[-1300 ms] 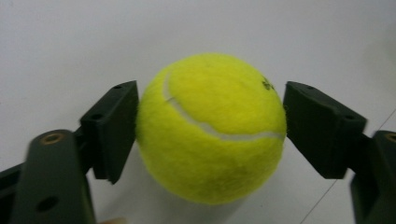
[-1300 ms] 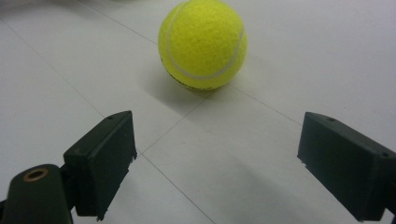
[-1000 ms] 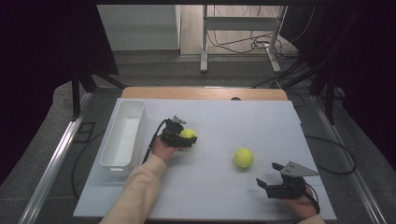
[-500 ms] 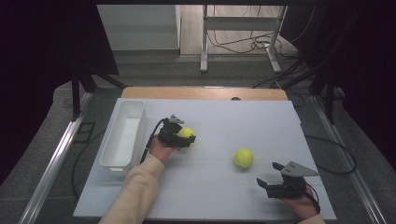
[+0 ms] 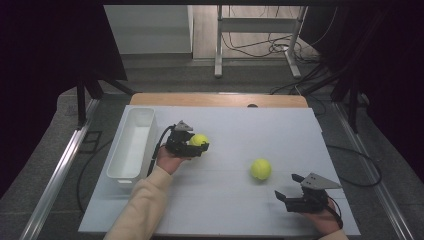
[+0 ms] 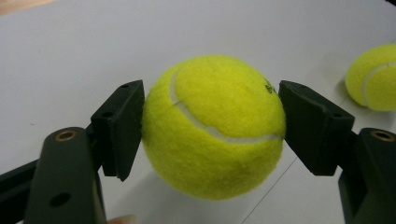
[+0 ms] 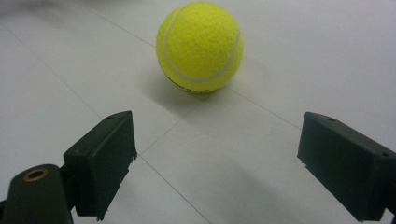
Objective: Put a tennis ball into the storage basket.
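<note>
My left gripper (image 5: 199,143) is shut on a yellow tennis ball (image 5: 199,140), just right of the white bin (image 5: 131,145). In the left gripper view both black pads press the sides of that tennis ball (image 6: 214,126), which hangs a little above the white table. A second tennis ball (image 5: 261,168) rests on the table right of centre; it also appears at the right edge as the second tennis ball (image 6: 373,77). My right gripper (image 5: 289,188) stands open near the front right, its jaws wide apart and pointing at the second tennis ball (image 7: 200,46) a short way ahead.
The white rectangular bin stands along the left side of the white table top (image 5: 230,210). A wooden strip (image 5: 220,100) runs along the table's far edge. Metal rails (image 5: 55,175) flank the table, and cables lie on the floor behind.
My left gripper, holding its tennis ball, has risen slightly and drifted a little away from me. The right gripper and the second ball have stayed put.
</note>
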{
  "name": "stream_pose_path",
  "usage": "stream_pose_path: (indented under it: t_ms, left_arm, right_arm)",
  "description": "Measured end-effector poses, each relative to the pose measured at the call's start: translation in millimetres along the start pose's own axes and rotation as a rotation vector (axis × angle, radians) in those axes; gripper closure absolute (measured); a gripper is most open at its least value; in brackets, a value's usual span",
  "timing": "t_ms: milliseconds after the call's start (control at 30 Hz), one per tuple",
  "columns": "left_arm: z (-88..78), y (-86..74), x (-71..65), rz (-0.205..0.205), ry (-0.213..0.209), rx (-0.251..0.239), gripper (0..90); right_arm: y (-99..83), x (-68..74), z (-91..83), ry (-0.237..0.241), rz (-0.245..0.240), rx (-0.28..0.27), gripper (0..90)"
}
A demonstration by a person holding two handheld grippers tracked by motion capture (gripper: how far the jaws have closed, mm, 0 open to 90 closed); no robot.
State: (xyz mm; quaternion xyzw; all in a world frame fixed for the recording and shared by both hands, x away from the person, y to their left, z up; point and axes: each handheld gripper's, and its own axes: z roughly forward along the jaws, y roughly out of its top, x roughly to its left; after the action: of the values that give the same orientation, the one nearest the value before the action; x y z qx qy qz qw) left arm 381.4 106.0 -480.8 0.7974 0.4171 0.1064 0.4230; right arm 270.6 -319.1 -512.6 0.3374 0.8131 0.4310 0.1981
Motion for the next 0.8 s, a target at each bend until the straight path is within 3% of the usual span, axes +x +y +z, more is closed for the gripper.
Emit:
stream_pose_path:
  t_ms: [800]
  left_arm:
    - [-35.4, 9.4, 1.7, -0.001, -0.030, -0.091, 26.9]
  right_arm:
    - [0.2, 0.2, -0.3, -0.003, -0.003, -0.002, 11.8]
